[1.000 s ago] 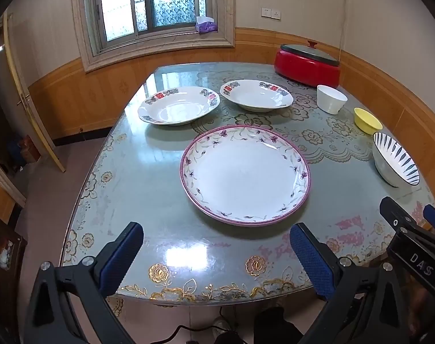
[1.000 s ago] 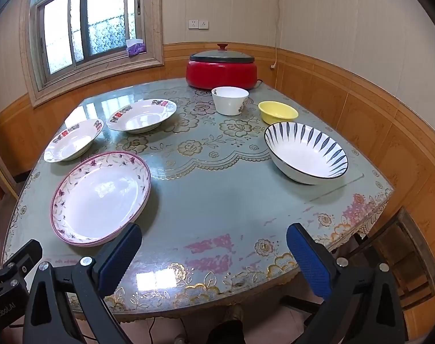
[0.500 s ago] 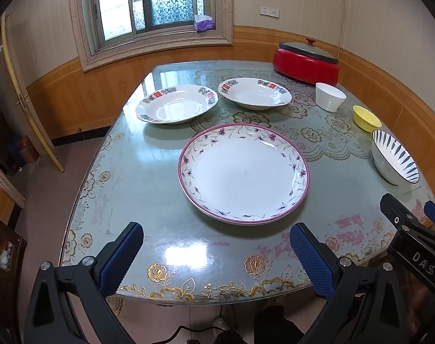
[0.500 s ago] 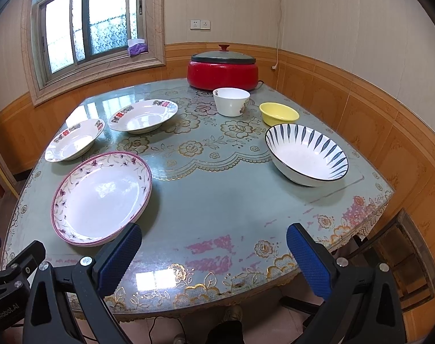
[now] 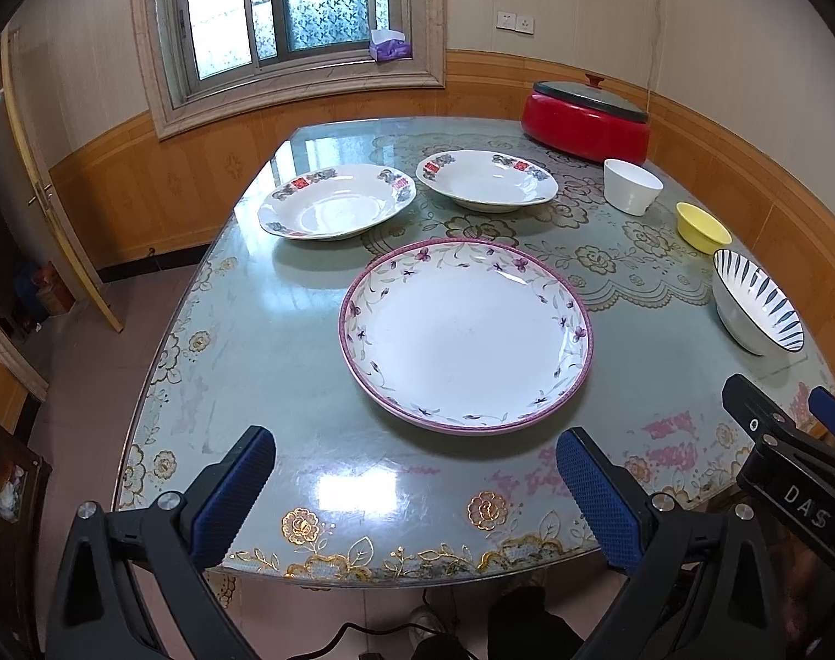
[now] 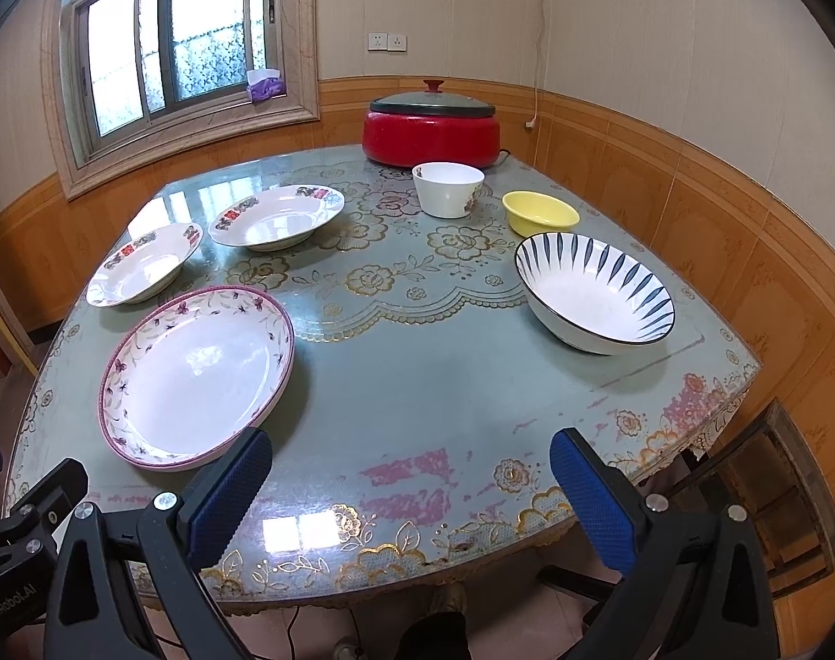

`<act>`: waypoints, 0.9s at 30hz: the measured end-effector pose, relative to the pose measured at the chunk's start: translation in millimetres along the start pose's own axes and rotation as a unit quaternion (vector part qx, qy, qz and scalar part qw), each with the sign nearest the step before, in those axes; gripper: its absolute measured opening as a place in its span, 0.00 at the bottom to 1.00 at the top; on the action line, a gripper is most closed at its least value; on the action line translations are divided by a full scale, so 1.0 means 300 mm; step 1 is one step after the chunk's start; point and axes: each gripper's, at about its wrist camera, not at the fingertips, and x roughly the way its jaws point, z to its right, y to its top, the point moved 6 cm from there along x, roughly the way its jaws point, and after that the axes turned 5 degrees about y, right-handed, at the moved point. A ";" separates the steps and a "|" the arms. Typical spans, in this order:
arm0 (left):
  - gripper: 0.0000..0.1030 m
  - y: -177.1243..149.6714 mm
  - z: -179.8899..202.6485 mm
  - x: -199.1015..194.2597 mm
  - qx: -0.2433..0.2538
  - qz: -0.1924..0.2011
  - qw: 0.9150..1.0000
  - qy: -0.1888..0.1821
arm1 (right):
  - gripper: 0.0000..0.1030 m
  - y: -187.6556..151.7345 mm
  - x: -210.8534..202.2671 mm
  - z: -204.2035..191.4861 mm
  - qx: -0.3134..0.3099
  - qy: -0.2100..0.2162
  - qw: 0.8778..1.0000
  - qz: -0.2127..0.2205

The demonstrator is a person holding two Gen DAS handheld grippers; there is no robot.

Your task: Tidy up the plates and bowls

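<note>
Daylight from the window [image 5: 291, 11] glares off the table [image 5: 351, 487] near its front edge; fisheye bends dark corners.

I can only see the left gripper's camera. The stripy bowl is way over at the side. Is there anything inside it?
Observer: No. The right wrist camera looks straight into the striped bowl, and it is empty.
Operator: Is the white bowl plain all over?
Observer: Not quite. The white bowl has a small flower print low on its right side.
Operator: What's past the table on the right?
Observer: A dark wooden chair stands just off the near right corner of the table.
</note>
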 end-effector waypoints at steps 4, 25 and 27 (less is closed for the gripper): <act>1.00 0.001 0.000 0.001 0.000 0.001 1.000 0.000 | 1.00 0.003 -0.005 -0.002 0.000 -0.001 1.000 0.003; 1.00 -0.001 -0.004 0.009 0.001 -0.002 1.000 -0.002 | 1.00 -0.004 0.007 -0.013 -0.001 0.003 1.000 -0.005; 1.00 0.000 -0.002 0.012 0.001 -0.003 1.000 -0.002 | 1.00 -0.003 0.008 -0.013 -0.001 0.003 1.000 -0.006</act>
